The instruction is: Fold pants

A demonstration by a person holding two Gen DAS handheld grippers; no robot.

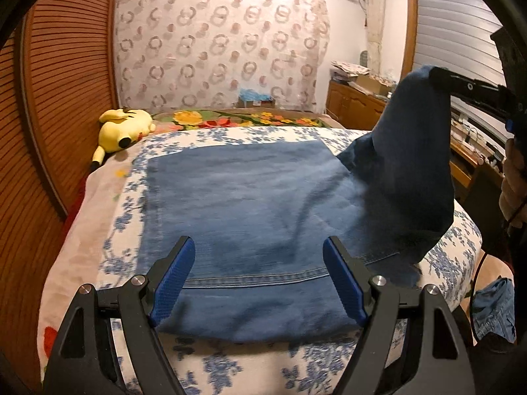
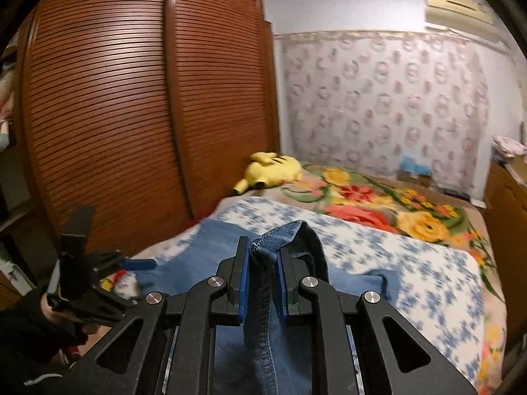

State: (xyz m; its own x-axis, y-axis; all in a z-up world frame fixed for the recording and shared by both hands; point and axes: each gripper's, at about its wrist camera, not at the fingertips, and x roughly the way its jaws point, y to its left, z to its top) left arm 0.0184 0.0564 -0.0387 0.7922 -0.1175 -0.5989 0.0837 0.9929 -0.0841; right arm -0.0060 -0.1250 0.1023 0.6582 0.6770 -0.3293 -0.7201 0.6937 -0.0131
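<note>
Blue denim pants (image 1: 250,204) lie flat on the bed, partly folded. My left gripper (image 1: 258,256) is open and empty, hovering over the near hem of the pants. My right gripper (image 2: 263,256) is shut on a hemmed edge of the pants (image 2: 266,247) and lifts that part high above the bed. In the left wrist view the right gripper (image 1: 436,77) holds the raised dark fold (image 1: 411,164) at the right. In the right wrist view the left gripper (image 2: 138,265) shows at the left, low over the bed.
The bed has a blue-flowered white cover (image 1: 230,368) and a bright floral blanket (image 2: 378,204) at the far end. A yellow plush toy (image 1: 122,128) lies by the slatted wooden wardrobe (image 2: 131,98). A wooden cabinet (image 1: 352,105) stands at the right. More denim (image 1: 494,309) lies on the floor.
</note>
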